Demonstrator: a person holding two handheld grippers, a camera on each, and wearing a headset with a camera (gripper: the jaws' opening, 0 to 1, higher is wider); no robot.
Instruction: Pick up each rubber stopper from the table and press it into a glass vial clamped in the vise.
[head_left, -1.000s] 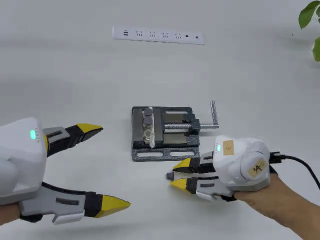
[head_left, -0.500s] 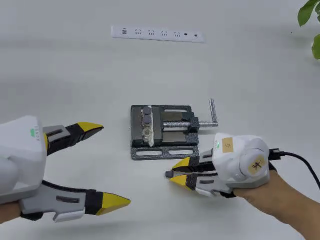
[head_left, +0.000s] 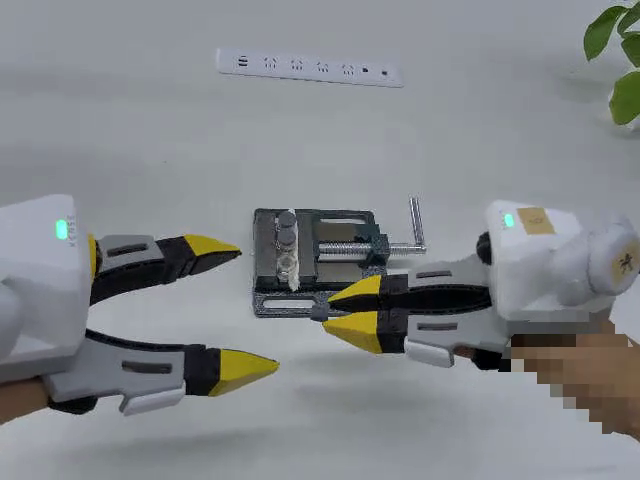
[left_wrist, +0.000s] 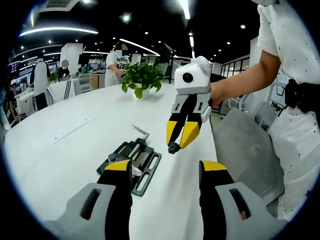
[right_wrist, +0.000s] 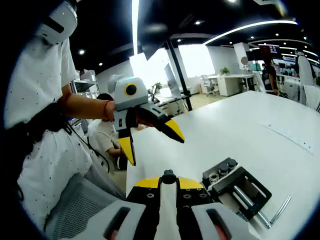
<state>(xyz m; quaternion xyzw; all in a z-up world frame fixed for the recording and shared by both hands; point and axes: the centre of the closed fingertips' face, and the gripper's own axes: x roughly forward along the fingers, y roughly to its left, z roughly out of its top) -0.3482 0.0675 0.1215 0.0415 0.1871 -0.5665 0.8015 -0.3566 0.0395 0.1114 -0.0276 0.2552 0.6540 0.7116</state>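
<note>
The right hand-held gripper (head_left: 328, 313), clamped on a rubber stopper (left_wrist: 173, 148), has risen toward the vise (head_left: 318, 262) and should centre squarely over the open vial (head_left: 289, 266); the left hand-held gripper (head_left: 256, 308) gapes apart.

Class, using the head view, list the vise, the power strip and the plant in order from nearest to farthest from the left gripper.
1. vise: mid-table, just right of the left gripper and slightly ahead of it.
2. power strip: well beyond the vise, lying flat towards the back of the table.
3. plant: farthest, at the far right corner of the view.
</note>
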